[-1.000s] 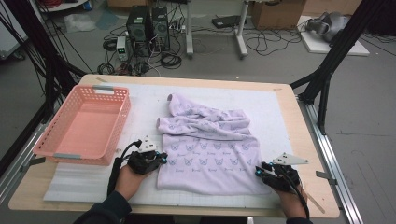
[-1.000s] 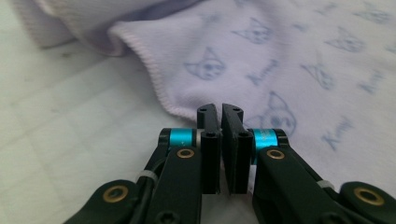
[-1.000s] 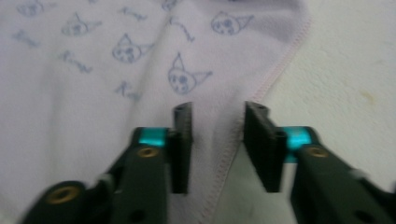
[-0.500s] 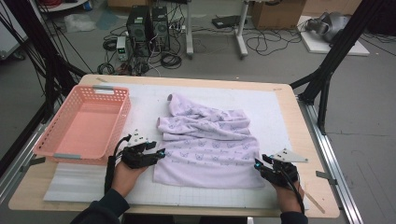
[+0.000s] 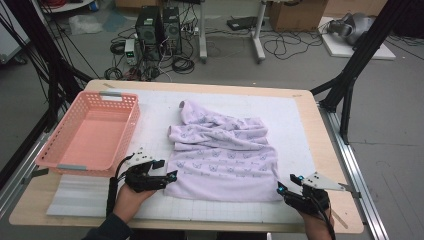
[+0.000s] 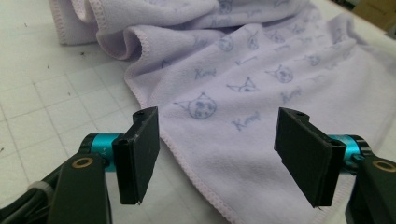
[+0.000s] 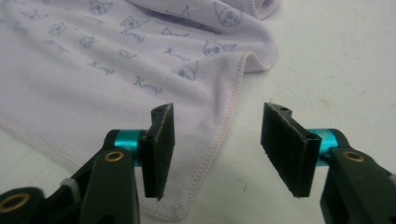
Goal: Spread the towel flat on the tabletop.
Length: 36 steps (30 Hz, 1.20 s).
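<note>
Towel [image 5: 222, 160] near half flattened | far end bunched, probably unfolded yet | left gripper [image 5: 167, 177], right gripper [image 5: 281, 189]: jaws just opened, nothing held

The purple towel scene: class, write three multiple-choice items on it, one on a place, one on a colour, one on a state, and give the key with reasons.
1. Where is the basket?
A. left of the towel
B. on the towel
C. on the floor

2. What colour is the towel?
A. green
B. pale purple with cat faces
C. plain red

3. How do the jaws of the left gripper and right gripper stand?
A. both clamped on the towel
B. one holds the basket
C. both open, gripping nothing

Key: 1 A, the high view shows it beside the towel's left edge. 2 B, the print shows in both gripper views. 3 C, a clear gap between each pair, cloth lying loose beneath.
</note>
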### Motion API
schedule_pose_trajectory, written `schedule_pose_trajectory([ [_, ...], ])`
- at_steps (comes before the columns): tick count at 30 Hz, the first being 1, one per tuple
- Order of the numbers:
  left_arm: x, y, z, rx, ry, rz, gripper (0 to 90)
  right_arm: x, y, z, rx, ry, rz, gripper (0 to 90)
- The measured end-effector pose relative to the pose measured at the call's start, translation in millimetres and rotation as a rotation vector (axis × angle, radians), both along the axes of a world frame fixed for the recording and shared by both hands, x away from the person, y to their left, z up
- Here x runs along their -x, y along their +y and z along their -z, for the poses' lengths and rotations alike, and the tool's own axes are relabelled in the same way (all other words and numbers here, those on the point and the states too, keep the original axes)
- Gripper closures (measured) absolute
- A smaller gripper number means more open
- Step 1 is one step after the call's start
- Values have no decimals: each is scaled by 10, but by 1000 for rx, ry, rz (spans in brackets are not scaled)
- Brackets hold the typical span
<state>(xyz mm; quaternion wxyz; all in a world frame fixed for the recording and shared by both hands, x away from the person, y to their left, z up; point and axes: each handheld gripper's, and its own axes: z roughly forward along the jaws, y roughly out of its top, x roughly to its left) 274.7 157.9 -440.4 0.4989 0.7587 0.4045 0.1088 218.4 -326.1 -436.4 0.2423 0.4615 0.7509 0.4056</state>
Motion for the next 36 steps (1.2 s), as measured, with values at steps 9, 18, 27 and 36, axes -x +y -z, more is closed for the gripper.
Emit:
schedule_pose_trajectory([
  [9, 44, 70, -39, -24, -3, -8, 311, -69, -20, -6, -18, -3, -3, 302],
  [18, 158, -17, 4, -82, 32, -13, 365, -74, -62, 41, 19, 62, -15, 317],
  [27, 351, -33, 104, -232, -18, 18, 599, -144, 50, 99, 66, 152, -79, 659],
  [36, 548, 69, -9, -220, 7, 88, 882, -1, 78, 58, 73, 176, -145, 864],
])
